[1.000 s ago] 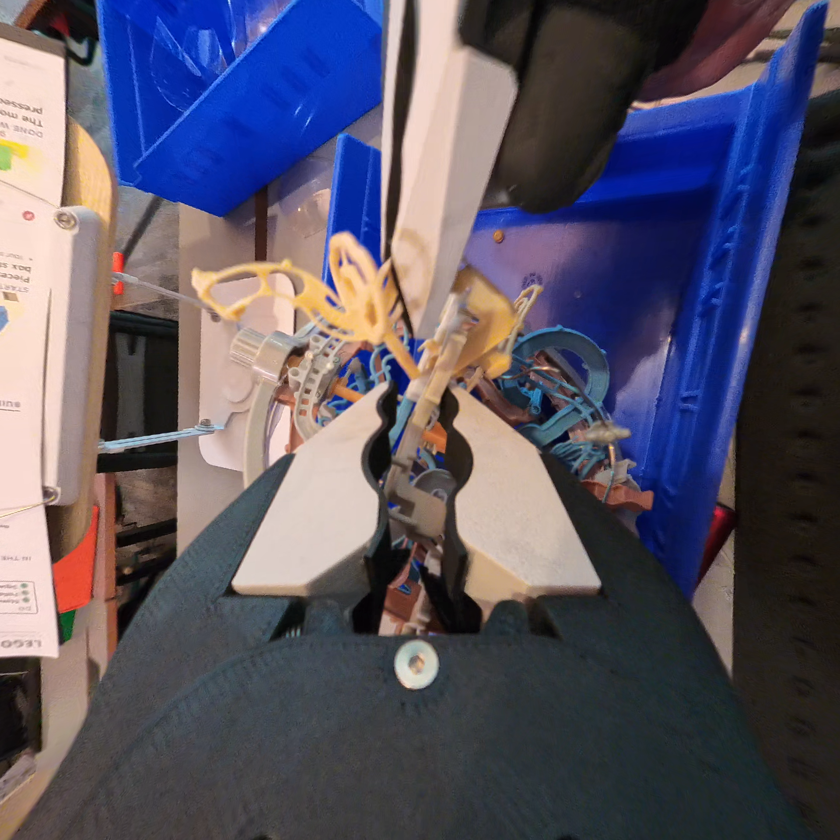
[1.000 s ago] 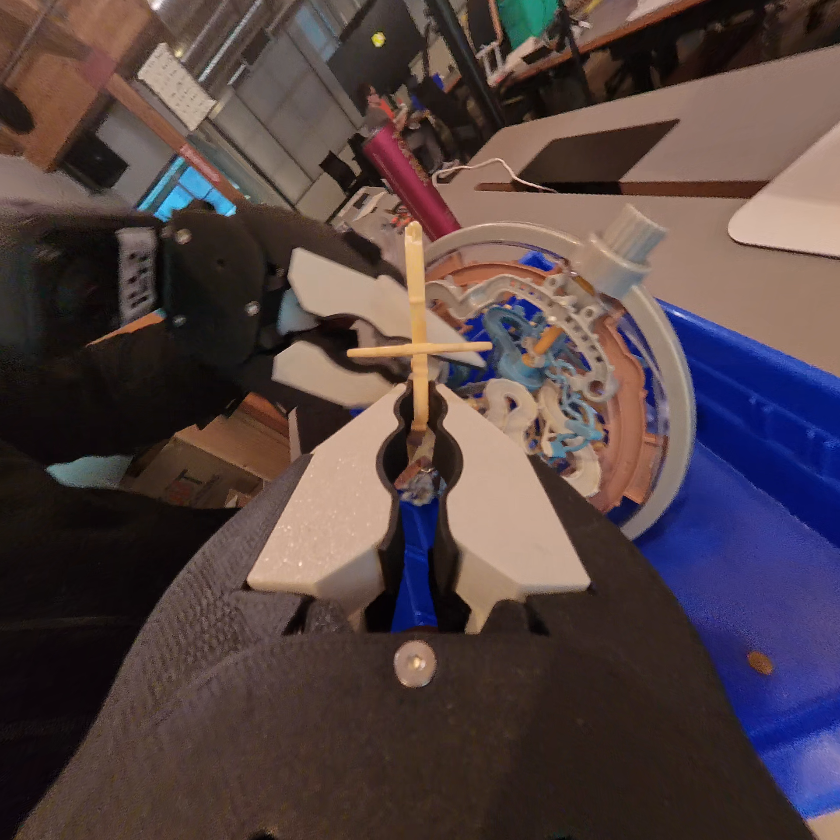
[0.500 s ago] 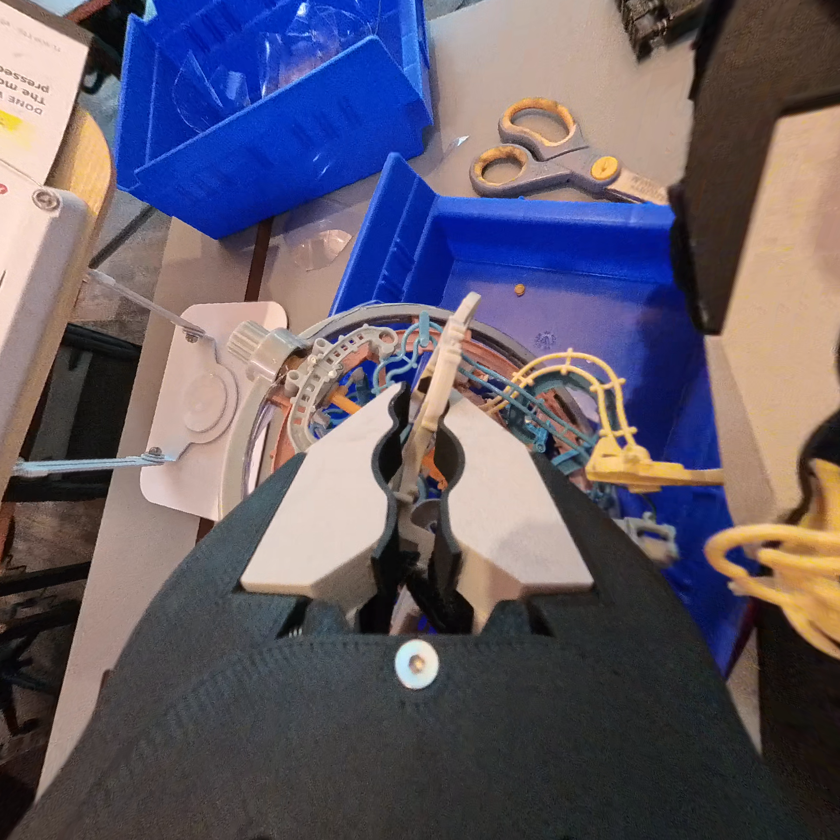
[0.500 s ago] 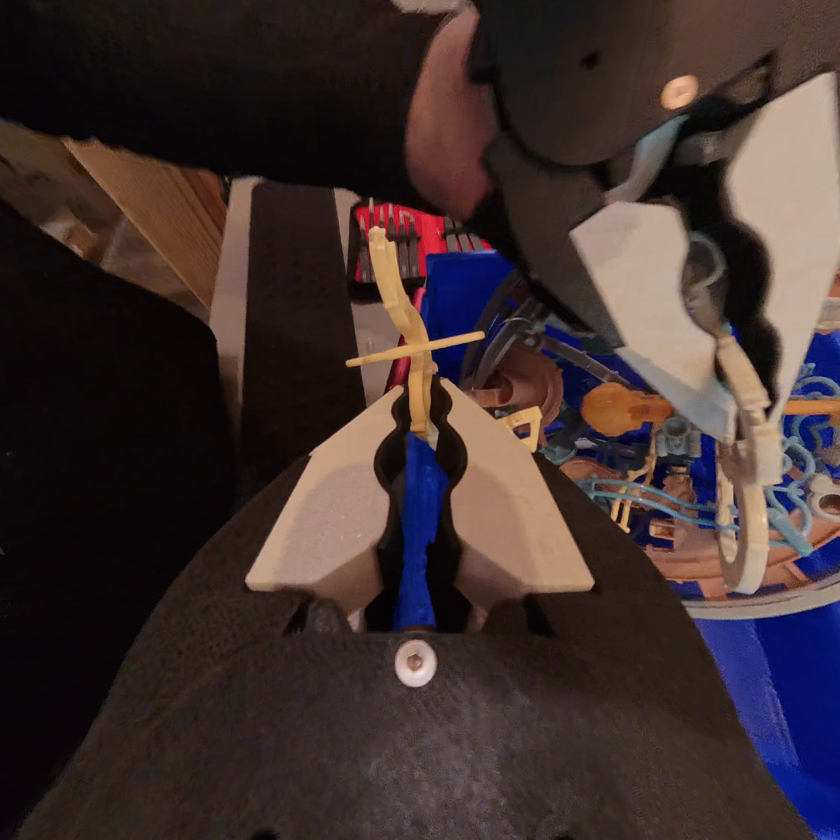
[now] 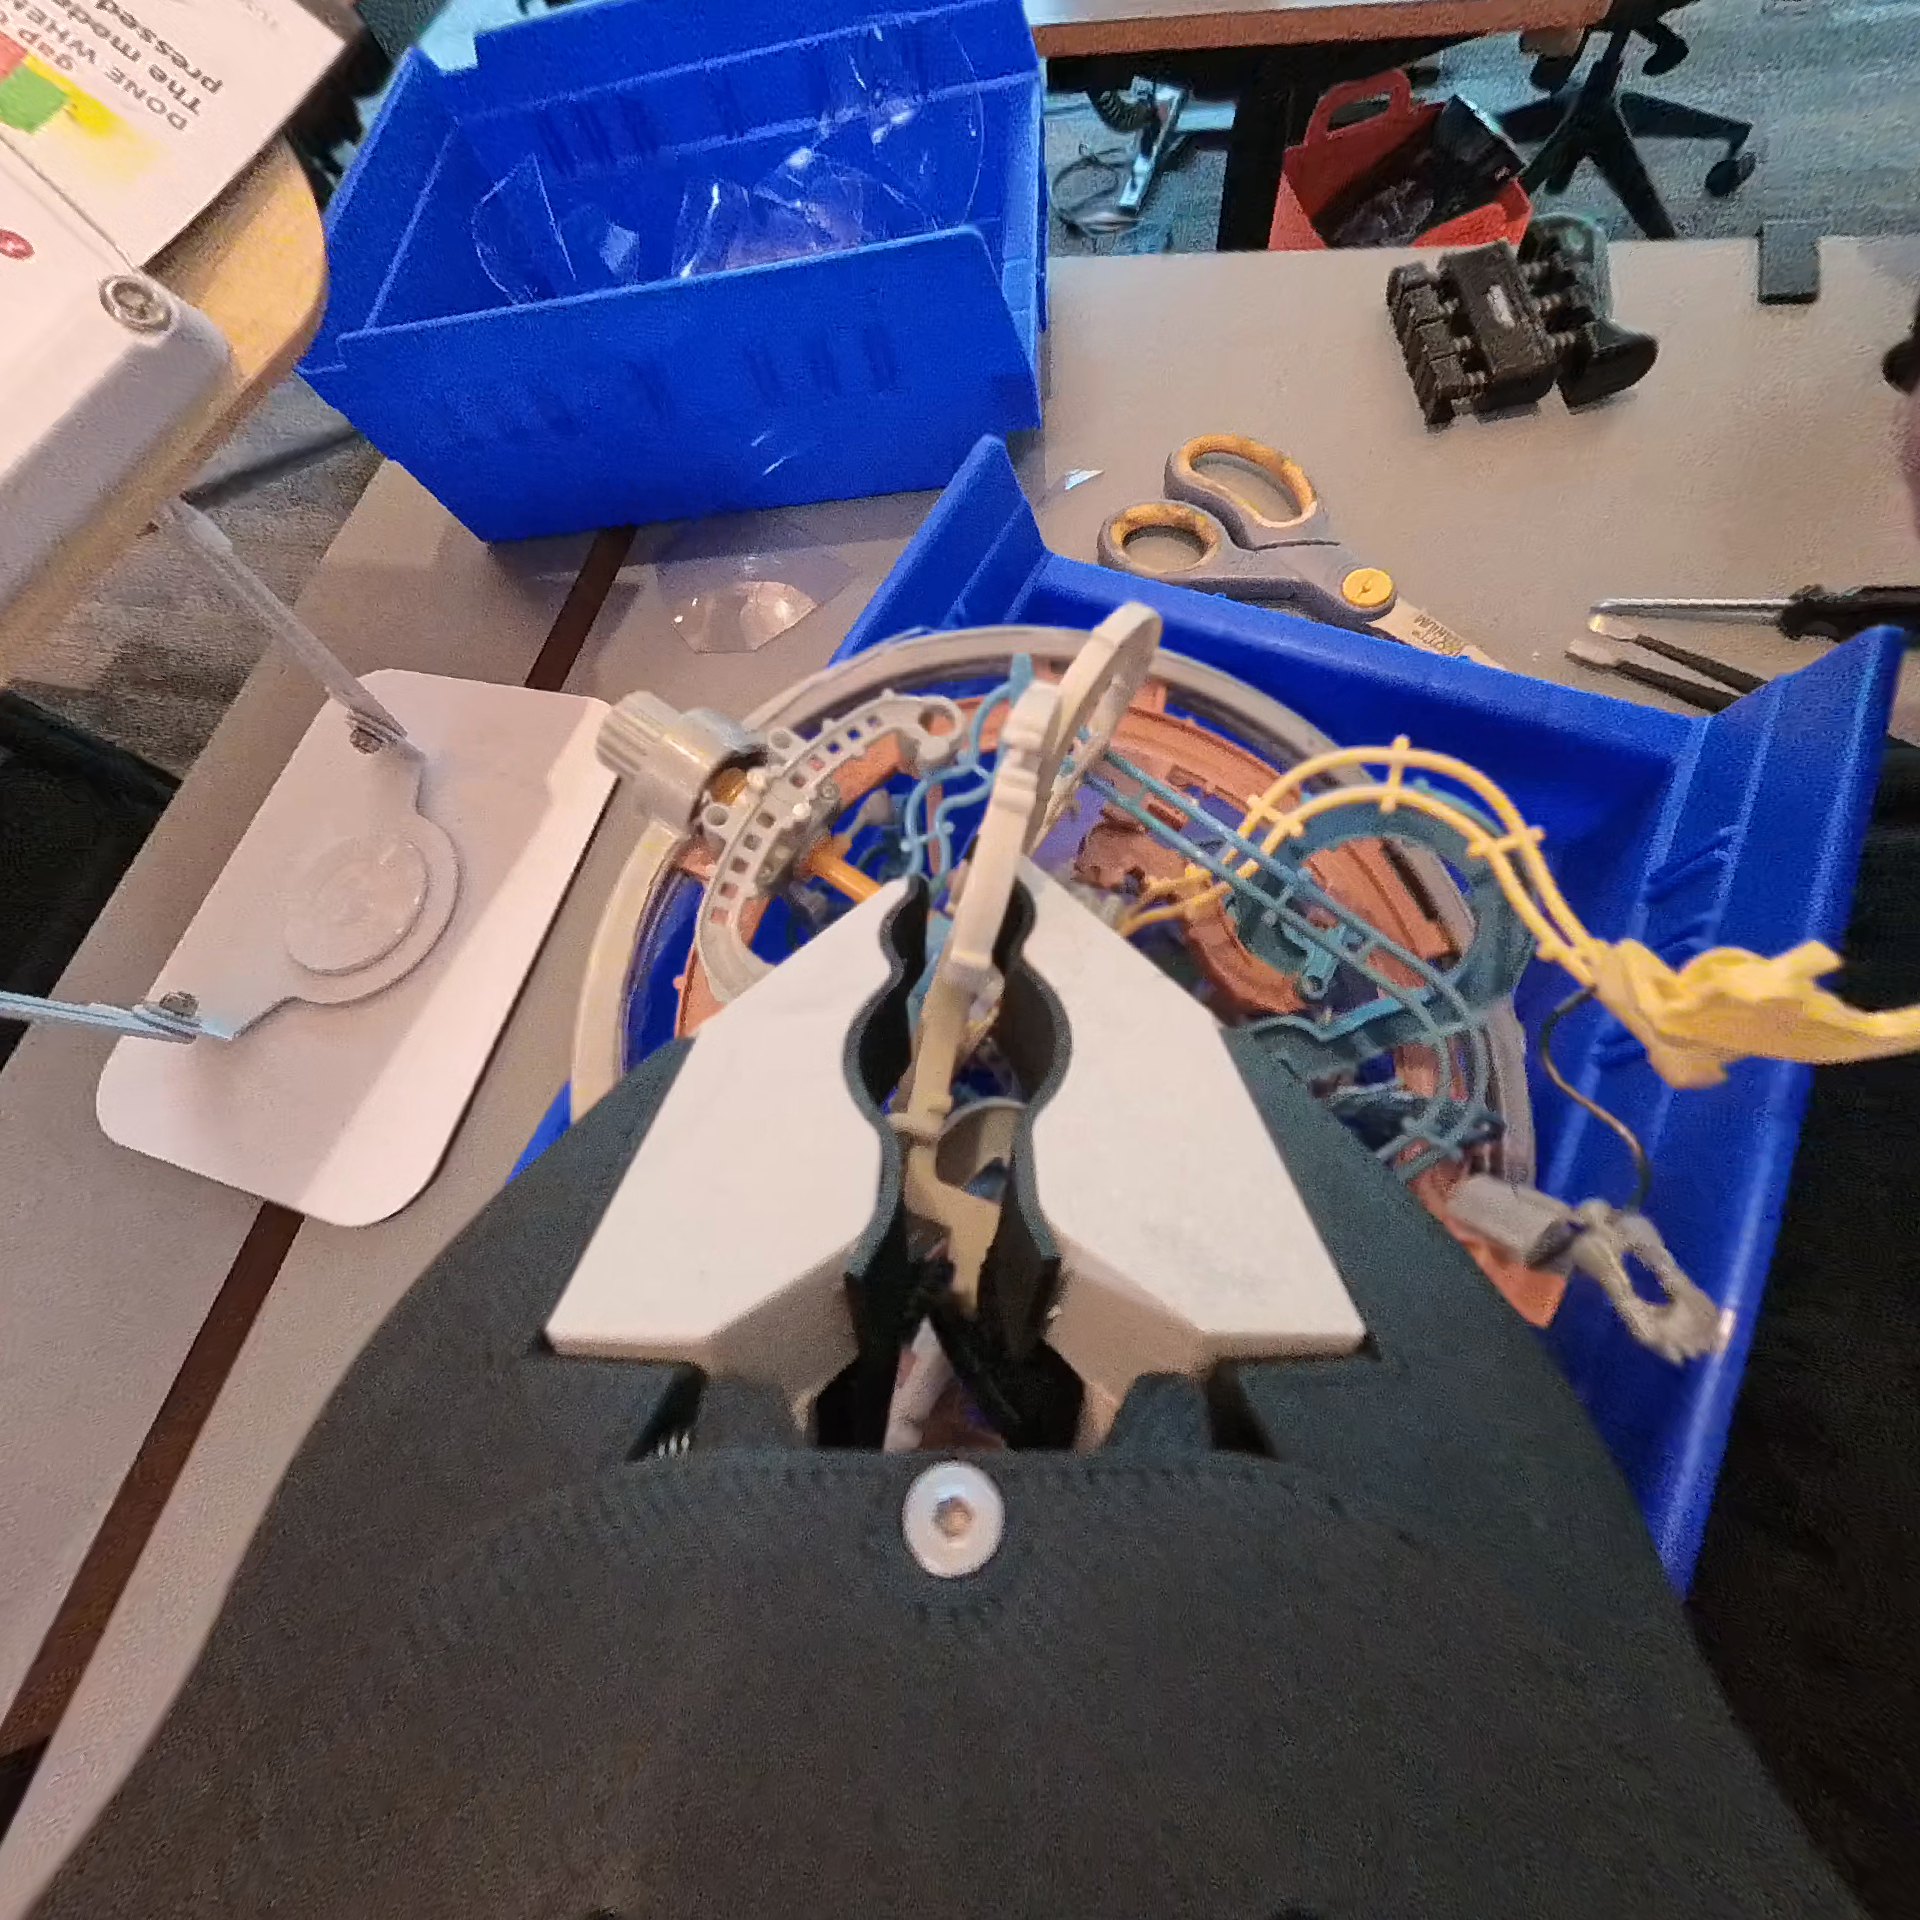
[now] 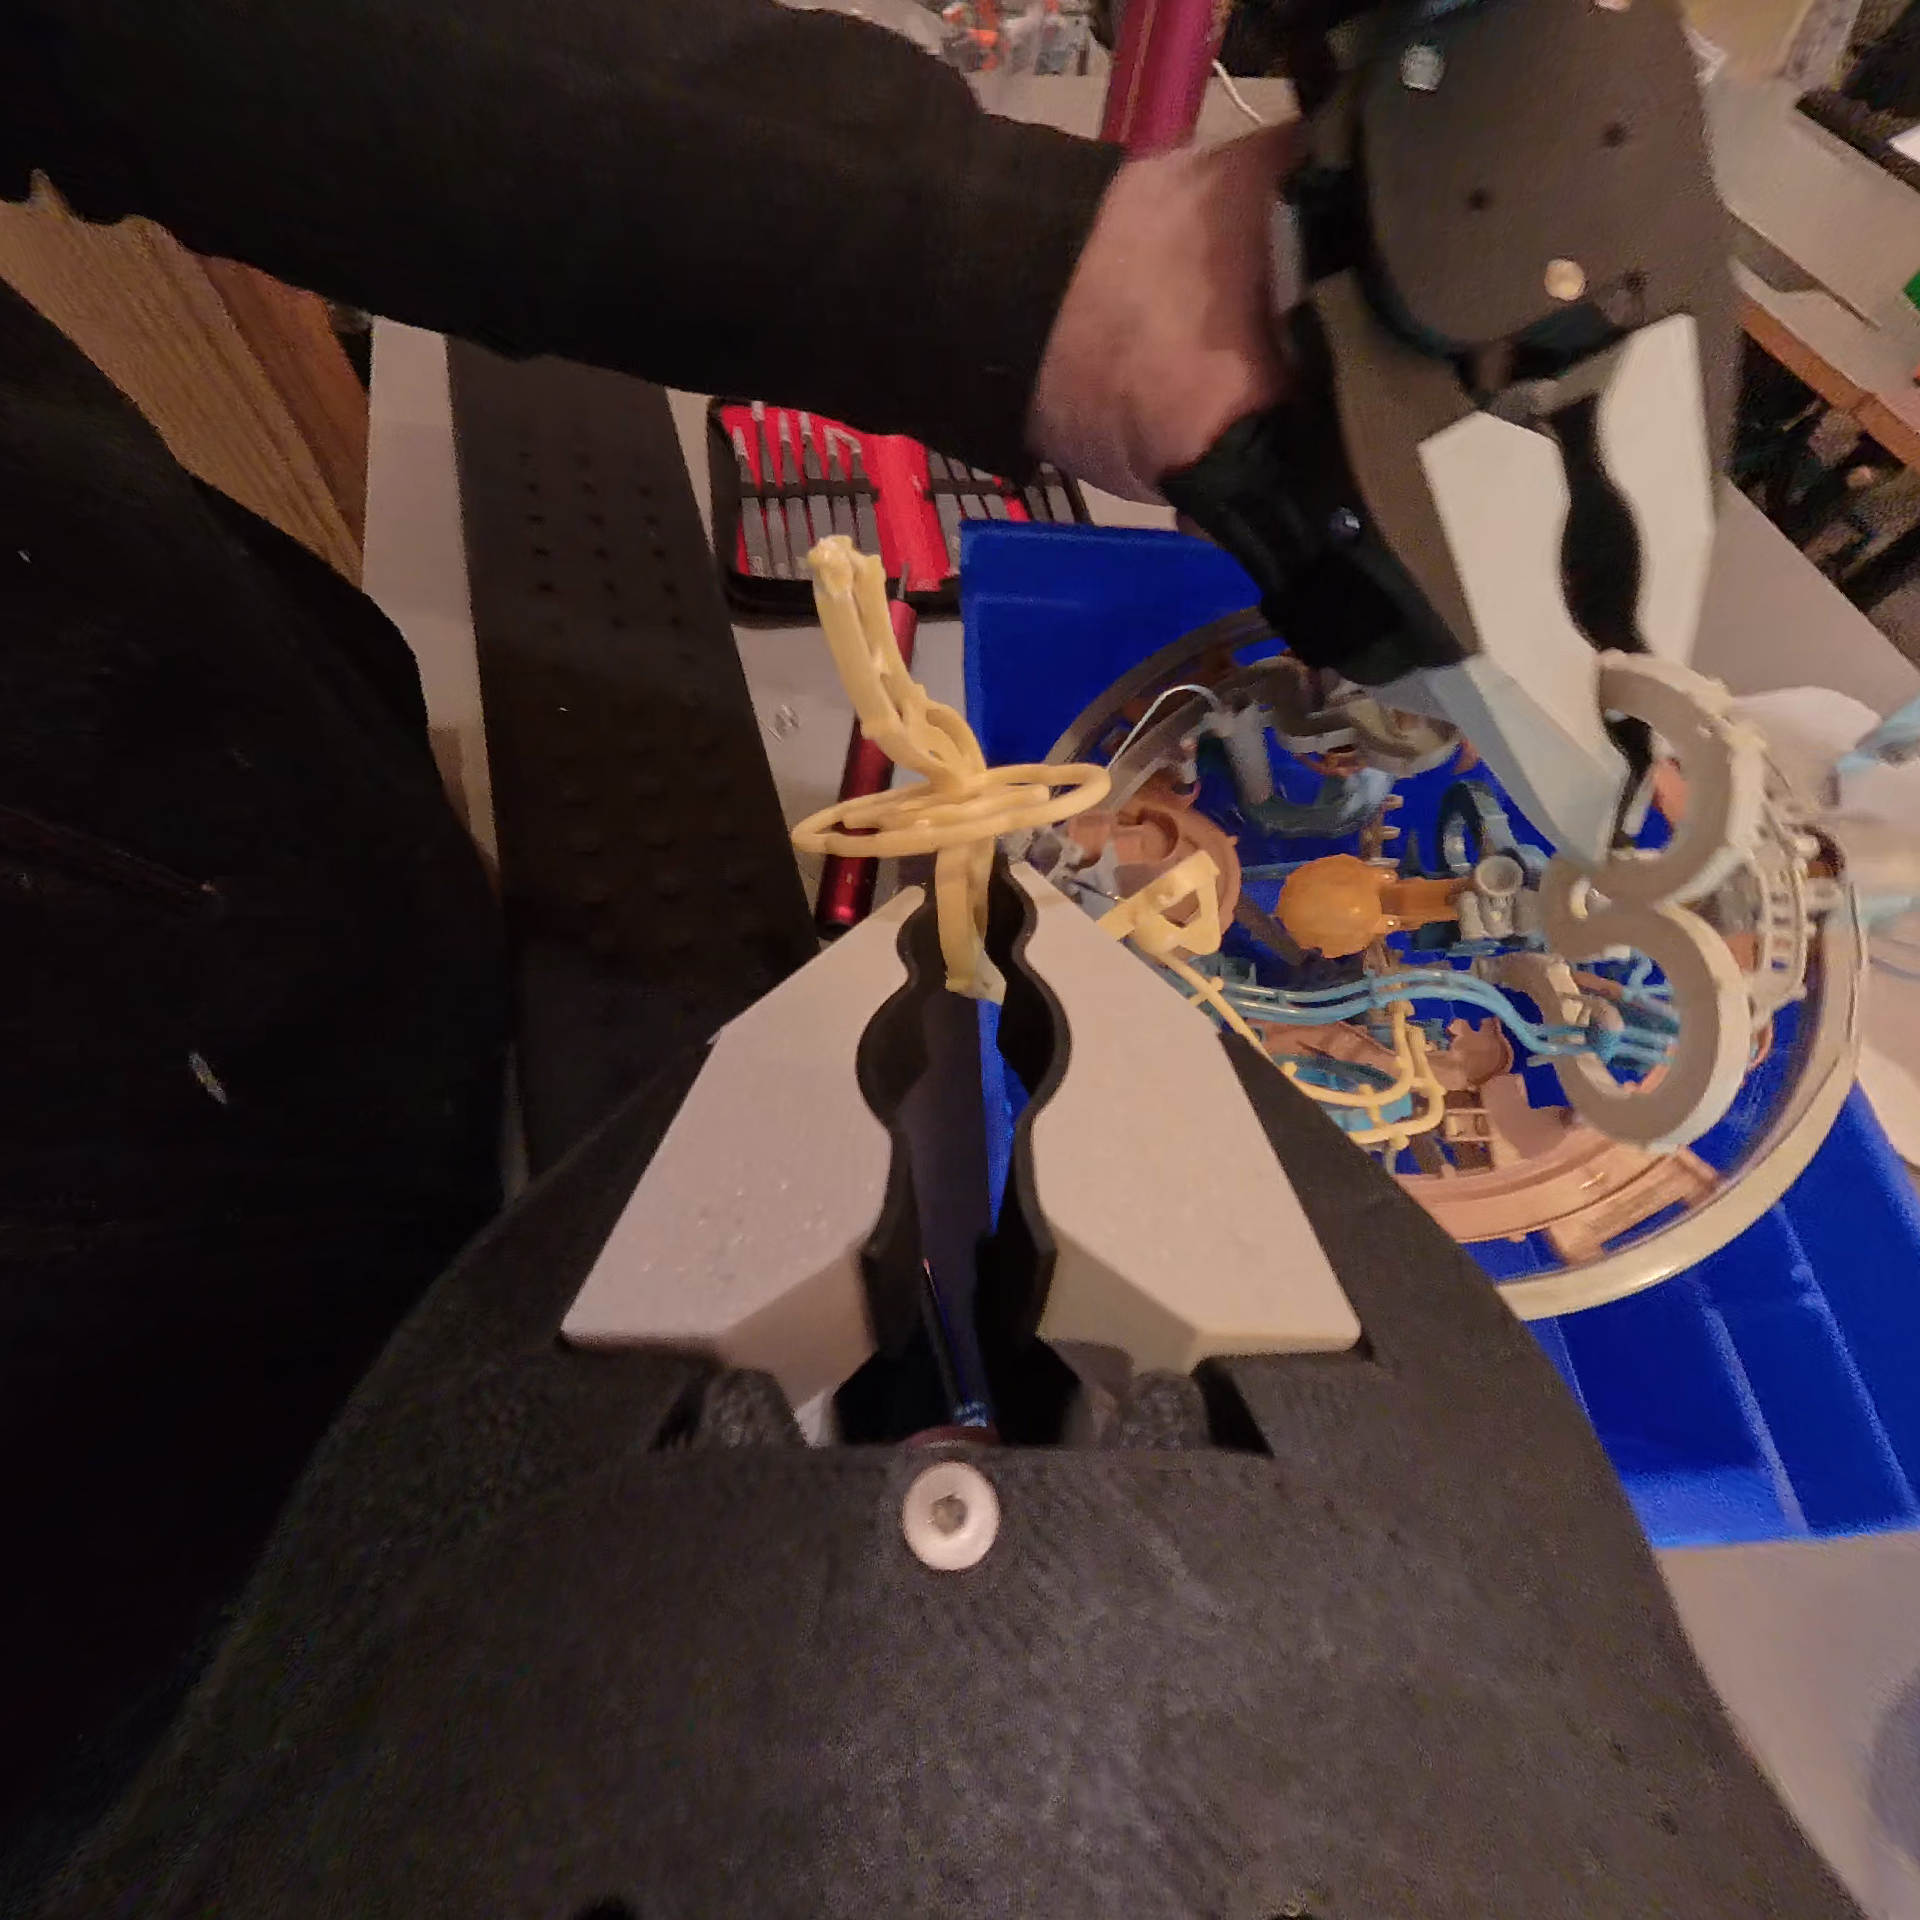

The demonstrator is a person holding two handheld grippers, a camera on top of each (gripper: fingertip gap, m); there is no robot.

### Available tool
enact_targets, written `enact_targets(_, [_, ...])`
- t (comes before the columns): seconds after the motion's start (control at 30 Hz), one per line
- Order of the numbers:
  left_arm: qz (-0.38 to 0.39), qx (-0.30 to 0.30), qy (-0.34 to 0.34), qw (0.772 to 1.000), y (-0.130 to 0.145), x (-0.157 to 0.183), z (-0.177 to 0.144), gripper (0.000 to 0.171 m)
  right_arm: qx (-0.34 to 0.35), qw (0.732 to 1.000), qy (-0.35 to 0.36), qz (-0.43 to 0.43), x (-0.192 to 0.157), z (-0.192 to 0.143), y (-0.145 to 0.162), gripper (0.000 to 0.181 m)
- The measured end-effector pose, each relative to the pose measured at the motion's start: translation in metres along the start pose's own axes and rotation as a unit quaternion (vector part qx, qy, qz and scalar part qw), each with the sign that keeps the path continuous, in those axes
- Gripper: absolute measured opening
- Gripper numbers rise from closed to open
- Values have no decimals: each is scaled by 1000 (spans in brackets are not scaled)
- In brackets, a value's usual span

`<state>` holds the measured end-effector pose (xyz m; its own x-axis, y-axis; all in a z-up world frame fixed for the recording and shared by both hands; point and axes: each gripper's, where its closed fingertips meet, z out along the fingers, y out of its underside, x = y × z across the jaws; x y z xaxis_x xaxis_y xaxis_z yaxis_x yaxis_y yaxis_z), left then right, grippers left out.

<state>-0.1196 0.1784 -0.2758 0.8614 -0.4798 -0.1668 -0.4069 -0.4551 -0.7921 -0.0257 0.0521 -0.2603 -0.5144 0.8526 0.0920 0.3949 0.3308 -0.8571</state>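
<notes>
1. Your left tongs were pinched on a grey track piece, a flat strip with looped ends that stuck out forward past the tips. Seen from the right wrist view, the same piece showed as a figure-eight shape in those tongs.
2. Directly beyond and under the left tongs sat the round maze assembly, a tangle of blue, brown and grey tracks inside a grey ring, resting in a blue bin.
3. Your right tongs were clamped on a pale yellow track piece, thin rails with a flat ring, held upright above the tips and clear of the maze, which lay to their right.
4. From the left wrist view that yellow piece hung to the right of the left tongs, over the bin's edge.
5. Both pieces appeared free of the assembly; most tracks remained seated in it.
6. Ahead of the left tongs on the table: a second blue bin and scissors.
</notes>
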Motion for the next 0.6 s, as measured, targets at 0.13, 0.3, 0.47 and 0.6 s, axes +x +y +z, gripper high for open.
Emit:
enact_targets(0.13, [19,-12,-9,1000,9,9,7,4,91,991,-6,94,12,-24,-7,4])
enact_targets(0.3, [13,-1,18,1000,3,26,12,5,136,981,20,136,28,-46,-5,3])
enact_targets(0.47, [22,13,32,999,2,49,13,4,233,944,14,234,47,-76,-5,2])
enact_targets(0.6, [51,9,42,998,2,67,16,4,276,921,7,274,55,-85,-6,2])
